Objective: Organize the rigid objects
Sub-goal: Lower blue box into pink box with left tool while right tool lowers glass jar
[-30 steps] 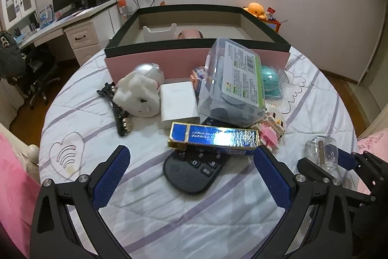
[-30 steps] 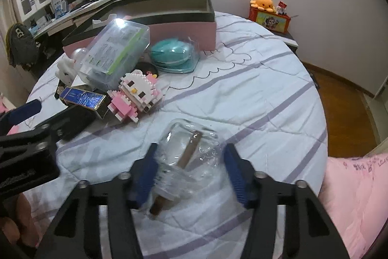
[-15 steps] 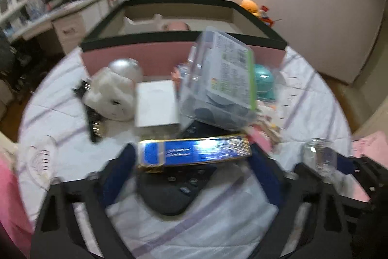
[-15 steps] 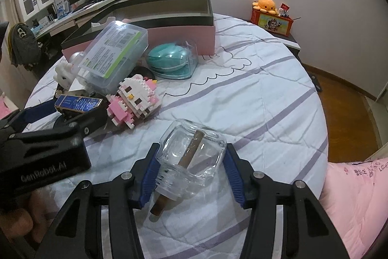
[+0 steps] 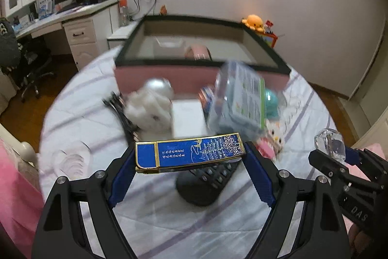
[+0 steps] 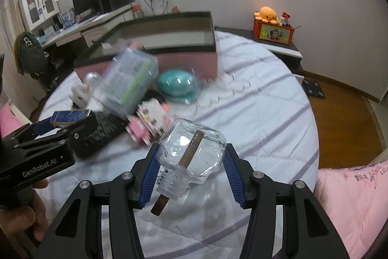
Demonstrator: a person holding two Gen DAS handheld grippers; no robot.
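Centrally in the lower half of the left wrist view, the left gripper has its jaws clenched on the ends of a long blue box with gold trim, held level and clear of the bed. Below and just behind the box a black remote lies on the striped bedspread. Further up the frame, blurred, sit a white plush toy, a white flat box and a clear plastic case tilted against the pile. A pink storage box with a dark rim stands open at the upper centre.

Low in the centre of the right wrist view, the right gripper has its jaws clenched on a clear glass jar with a brown stick poking out of its neck. A pink block figure and a teal dome case lie up and left of it.
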